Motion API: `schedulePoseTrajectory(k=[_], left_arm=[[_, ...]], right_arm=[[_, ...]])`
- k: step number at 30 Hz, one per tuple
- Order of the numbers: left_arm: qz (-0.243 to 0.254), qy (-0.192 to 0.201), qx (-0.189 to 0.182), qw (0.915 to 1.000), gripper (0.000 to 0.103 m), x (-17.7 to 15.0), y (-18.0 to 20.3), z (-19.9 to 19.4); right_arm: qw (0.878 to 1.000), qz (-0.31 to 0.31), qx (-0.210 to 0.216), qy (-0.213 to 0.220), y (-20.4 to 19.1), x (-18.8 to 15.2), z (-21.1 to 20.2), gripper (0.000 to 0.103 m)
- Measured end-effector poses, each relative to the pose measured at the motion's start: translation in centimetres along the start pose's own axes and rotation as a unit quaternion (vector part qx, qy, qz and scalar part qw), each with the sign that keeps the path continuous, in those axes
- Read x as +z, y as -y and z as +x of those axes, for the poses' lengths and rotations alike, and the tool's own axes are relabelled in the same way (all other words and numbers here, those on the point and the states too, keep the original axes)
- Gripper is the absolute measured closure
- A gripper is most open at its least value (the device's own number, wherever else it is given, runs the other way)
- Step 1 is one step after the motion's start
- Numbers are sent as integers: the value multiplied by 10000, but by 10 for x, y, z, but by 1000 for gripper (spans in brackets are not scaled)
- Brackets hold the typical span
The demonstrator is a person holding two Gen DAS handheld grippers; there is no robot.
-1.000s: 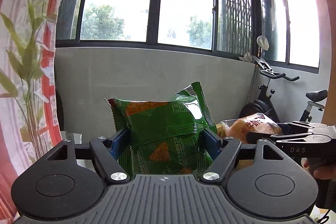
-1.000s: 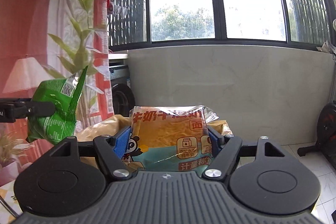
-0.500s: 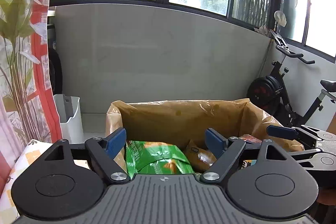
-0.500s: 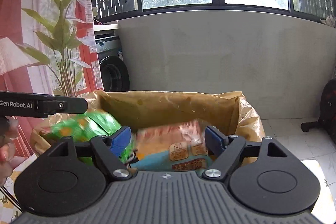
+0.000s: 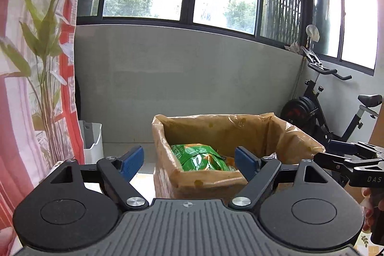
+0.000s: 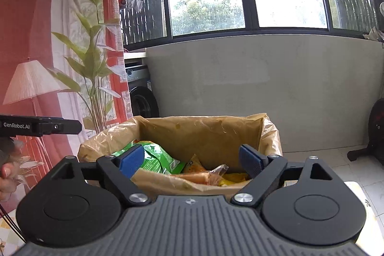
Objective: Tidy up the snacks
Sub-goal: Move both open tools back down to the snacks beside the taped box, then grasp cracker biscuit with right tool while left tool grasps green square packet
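At twelve o'clock from both grippers, lined box [image 5: 211, 180] holding green chip bag [image 5: 199, 157]; left gripper [image 5: 189, 158] and right gripper [image 6: 192, 160] fingers gaping wide, gripping nothing.

Both grippers hang just short of the box [image 5: 216, 181], side by side, tilted slightly down toward its open top. The left gripper [image 5: 189, 158] has its blue pads spread wide with nothing between them. The right gripper [image 6: 190, 160] is equally wide and empty. A hand [image 5: 370, 212] grips the right tool's handle; fingers [image 6: 6, 178] hold the left one's.
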State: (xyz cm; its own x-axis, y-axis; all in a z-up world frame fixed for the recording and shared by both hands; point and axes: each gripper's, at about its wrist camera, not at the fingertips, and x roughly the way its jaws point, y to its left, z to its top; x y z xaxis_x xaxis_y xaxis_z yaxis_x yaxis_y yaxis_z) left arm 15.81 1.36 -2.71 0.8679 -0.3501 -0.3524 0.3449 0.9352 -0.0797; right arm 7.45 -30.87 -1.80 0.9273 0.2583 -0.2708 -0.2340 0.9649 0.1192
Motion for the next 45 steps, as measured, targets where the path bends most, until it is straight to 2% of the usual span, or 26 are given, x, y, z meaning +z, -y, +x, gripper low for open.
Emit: schedulePoseTrajectory(k=[6, 9, 18, 22, 26, 32, 34, 40, 45], left_arm=[[-230, -129, 152, 9995, 19, -30, -19, -24], [-367, -303, 163, 9987, 19, -45, -25, -24], [-517, -815, 381, 9946, 20, -88, -39, -12], [-497, -965, 413, 9932, 20, -99, -42, -6], [-598, -1098, 442, 9912, 20, -108, -47, 2], [-571, -1309, 492, 9885, 20, -120, -48, 15], [-569, -1365, 507, 9877, 20, -123, -49, 18], [-562, -1468, 557, 9860, 20, -130, -53, 23], [-624, -1522, 593, 9846, 20, -134, -56, 23]], right_arm=[[9999, 1, -147, 91, -10, -29, -29, 15], [9995, -214, -220, 90, -15, -46, -37, 15], [9971, -158, -307, -680, -7, -91, -25, 16], [9922, -99, -371, -1185, 1, -116, -8, 22], [9868, 156, -441, -1551, 10, -131, 10, 23], [9773, 43, -106, -2114, -1, -144, 38, 21], [9751, -45, -123, -2215, -7, -148, 45, 16], [9705, -267, -230, -2385, -18, -155, 59, 10], [9683, 141, -138, -2489, -13, -157, 54, 10]])
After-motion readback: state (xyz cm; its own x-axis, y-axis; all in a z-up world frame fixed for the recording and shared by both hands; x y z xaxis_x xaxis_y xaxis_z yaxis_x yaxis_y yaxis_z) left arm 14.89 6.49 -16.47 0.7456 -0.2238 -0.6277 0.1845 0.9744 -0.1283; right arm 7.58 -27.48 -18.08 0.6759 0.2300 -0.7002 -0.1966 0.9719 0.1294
